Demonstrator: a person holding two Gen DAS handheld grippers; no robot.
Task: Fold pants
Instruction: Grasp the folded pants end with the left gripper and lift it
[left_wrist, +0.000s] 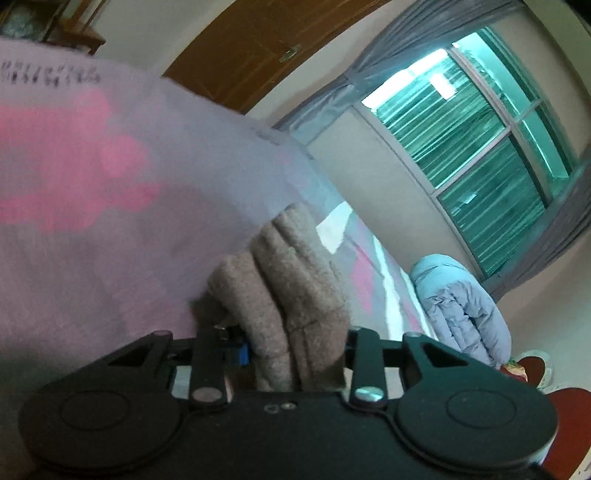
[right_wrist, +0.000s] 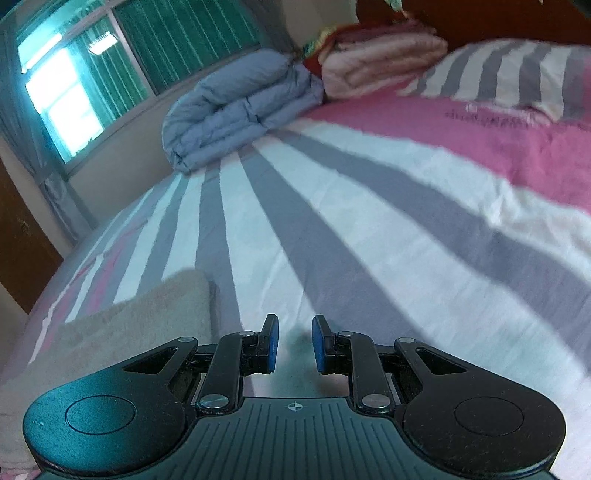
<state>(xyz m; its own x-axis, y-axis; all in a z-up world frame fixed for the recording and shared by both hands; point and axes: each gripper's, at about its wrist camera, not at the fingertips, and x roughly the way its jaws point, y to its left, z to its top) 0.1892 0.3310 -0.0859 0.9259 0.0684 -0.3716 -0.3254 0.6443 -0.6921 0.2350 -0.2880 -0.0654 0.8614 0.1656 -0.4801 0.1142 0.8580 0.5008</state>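
The pants are beige fleece. In the left wrist view a bunched fold of the pants (left_wrist: 280, 291) sits between the fingers of my left gripper (left_wrist: 291, 343), which is shut on it and tilted against the bedsheet. In the right wrist view the pants (right_wrist: 122, 325) lie flat on the bed at the lower left. My right gripper (right_wrist: 294, 343) is open and empty, its blue pads (right_wrist: 320, 343) apart just above the striped sheet, to the right of the pants' edge.
The bed has a grey, white and pink striped sheet (right_wrist: 332, 221). A folded blue quilt (right_wrist: 236, 107) and pink blankets (right_wrist: 380, 62) lie at its far end, with a striped pillow (right_wrist: 517, 70). A window (left_wrist: 472, 147) with grey curtains and a wooden door (left_wrist: 266, 48) stand beyond.
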